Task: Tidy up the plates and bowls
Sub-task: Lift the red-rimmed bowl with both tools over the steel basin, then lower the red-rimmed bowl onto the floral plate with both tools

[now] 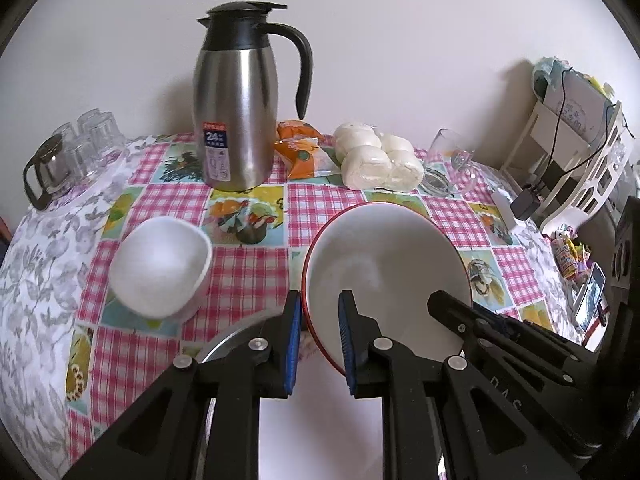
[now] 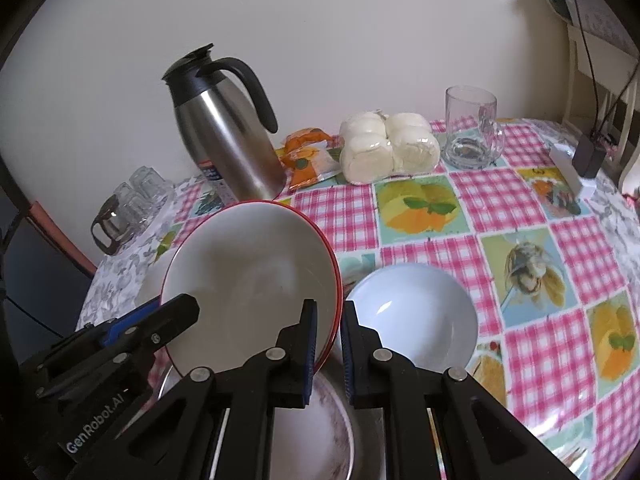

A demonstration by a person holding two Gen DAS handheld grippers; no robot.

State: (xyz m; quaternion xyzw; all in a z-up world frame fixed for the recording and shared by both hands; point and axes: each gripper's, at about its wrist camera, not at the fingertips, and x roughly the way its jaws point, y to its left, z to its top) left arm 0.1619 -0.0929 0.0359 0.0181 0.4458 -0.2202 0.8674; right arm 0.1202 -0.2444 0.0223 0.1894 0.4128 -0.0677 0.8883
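Left gripper (image 1: 319, 334) and right gripper (image 2: 329, 346) each pinch the red-rimmed bowl's (image 1: 384, 264) rim; likely rigid, slick, breakable.

Patterned plate (image 2: 320, 432) mostly behind the right fingers (image 2: 310, 344), its lower part cut off

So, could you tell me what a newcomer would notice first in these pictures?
Probably the red-rimmed bowl, tilted up at centre with both tongs, left and right, straddling opposite edges of its rim. Behind it a steel jug stands by the wall on the pink checked cloth, with wrapped white buns to its right.
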